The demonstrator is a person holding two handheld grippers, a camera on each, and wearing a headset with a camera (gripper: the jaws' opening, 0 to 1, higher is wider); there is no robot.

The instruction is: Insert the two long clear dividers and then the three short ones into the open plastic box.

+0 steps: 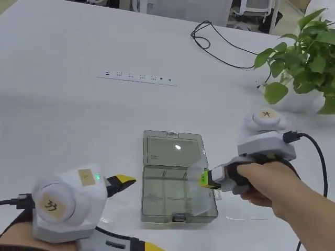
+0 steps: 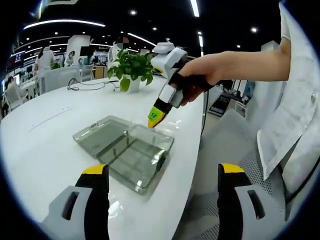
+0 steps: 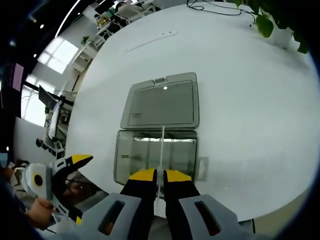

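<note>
Right gripper (image 3: pixel 160 175) clamps a clear divider (image 3: pixel 163 147) edge-on over the open box (image 3: pixel 118 156).

White table (image 1: pixel 63 47) sound; power strip (image 1: pixel 137 77) at 12 o'clock, potted plant (image 1: pixel 309 57) at 2; ceiling lights (image 2: pixel 195 7) lit.
</note>
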